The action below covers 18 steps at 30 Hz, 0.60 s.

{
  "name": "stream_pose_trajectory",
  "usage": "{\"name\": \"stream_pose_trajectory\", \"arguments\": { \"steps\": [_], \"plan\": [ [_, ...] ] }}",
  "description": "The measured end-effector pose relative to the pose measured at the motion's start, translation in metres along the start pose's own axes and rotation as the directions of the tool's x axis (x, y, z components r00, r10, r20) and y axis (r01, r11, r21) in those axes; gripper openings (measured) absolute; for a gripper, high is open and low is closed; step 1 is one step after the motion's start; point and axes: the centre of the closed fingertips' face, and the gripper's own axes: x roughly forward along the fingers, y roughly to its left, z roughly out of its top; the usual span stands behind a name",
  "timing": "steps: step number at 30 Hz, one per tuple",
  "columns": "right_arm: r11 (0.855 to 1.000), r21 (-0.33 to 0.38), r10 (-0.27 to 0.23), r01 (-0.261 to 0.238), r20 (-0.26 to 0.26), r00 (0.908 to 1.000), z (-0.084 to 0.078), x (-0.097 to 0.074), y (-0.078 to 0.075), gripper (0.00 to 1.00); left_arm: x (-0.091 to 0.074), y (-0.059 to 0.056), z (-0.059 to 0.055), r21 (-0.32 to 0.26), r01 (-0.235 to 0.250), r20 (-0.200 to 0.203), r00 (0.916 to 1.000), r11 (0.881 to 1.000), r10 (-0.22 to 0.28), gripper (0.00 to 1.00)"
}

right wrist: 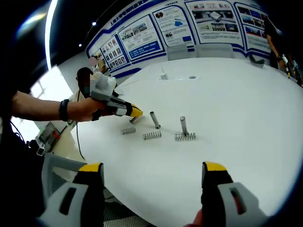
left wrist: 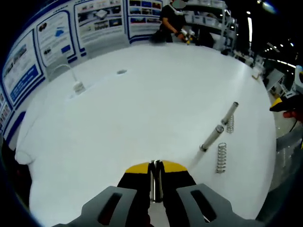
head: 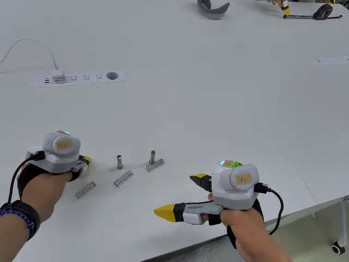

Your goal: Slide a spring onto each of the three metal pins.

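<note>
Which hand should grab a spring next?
Probably the right gripper: its jaws are open and aimed toward the springs, while the left gripper is shut, seemingly around a pin.

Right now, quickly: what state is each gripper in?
Left gripper: shut, apparently on a metal pin.
Right gripper: open, holding nothing.

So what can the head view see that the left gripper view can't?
Head view, not the left gripper view: a third spring lying by the left gripper. Left gripper view, not the head view: wall posters, and what looks like a pin clamped between its shut jaws. Both: two upright pins, two springs and the power strip.
</note>
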Motion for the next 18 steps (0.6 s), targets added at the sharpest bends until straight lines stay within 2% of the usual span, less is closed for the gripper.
{"name": "stream_pose_trajectory", "arguments": {
  "steps": [13,18],
  "plan": [
    [1.000,-0.013,0.012,-0.012,0.003,0.9999,0.003,0.003,0.005,0.86,-0.018,0.002,-0.004,-0.023,-0.001,0.021,0.9998,1.000,0.002,0.07],
    [1.000,-0.016,0.017,-0.017,0.001,0.9999,0.003,0.004,0.007,0.86,-0.023,0.004,-0.005,-0.051,-0.002,0.031,0.9995,0.999,0.003,0.07]
  ]
}}
